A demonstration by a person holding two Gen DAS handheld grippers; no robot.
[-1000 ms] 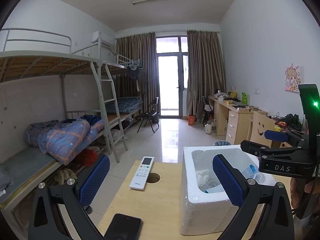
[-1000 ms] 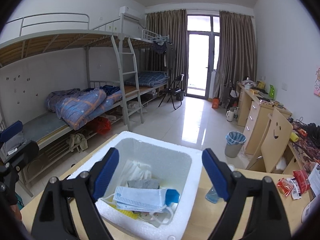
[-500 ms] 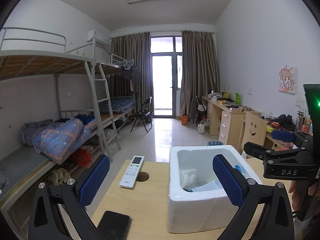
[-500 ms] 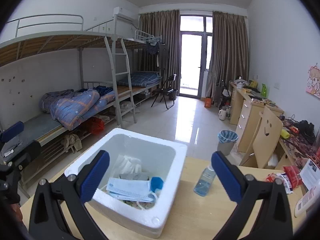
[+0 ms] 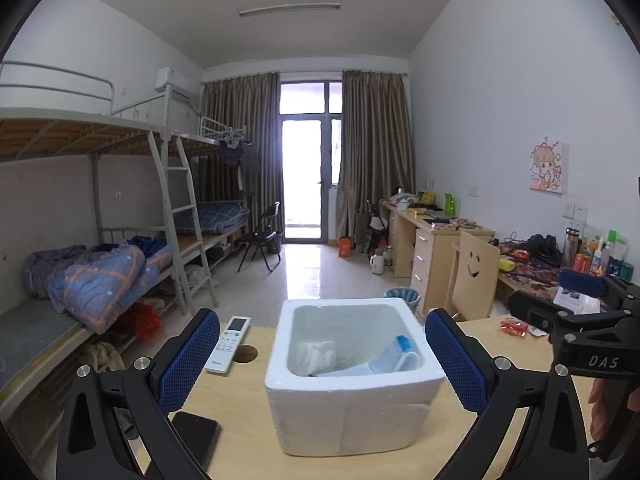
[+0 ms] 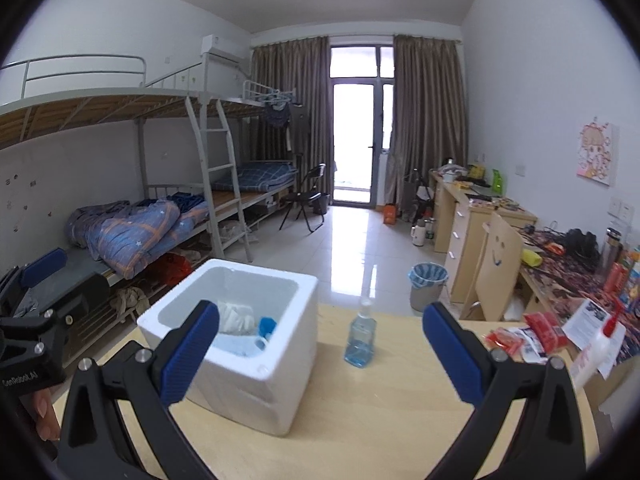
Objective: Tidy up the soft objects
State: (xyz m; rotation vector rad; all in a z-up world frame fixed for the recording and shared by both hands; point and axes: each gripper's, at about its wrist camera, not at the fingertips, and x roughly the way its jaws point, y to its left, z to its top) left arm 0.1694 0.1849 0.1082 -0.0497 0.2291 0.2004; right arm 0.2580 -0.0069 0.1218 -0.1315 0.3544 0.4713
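1. A white foam box sits on the wooden bench. Everything else is placed from this box.
2. Inside the box lie soft things: a light blue face mask and a bunched white cloth.
3. The left gripper hangs in front of the box. Its jaws are spread wide, with one blue pad on each side of the box, and they hold nothing.
4. The right gripper is to the right of the box. Its jaws are spread wide too, and nothing is between them.
5. To the left of the box, a white remote lies beside a round hole in the bench.
6. A black phone lies flat, nearer the camera than the remote.
7. To the right of the box stands a small bottle with blue liquid, apart from the box.
8. Farther right, red snack packets and papers lie in a heap.
9. Behind the box is a shiny tiled floor and a bin with a blue bag.
10. Bunk beds stand along the left wall, with a blue blanket on the low bed.
11. At the far end is a glass door between brown curtains.
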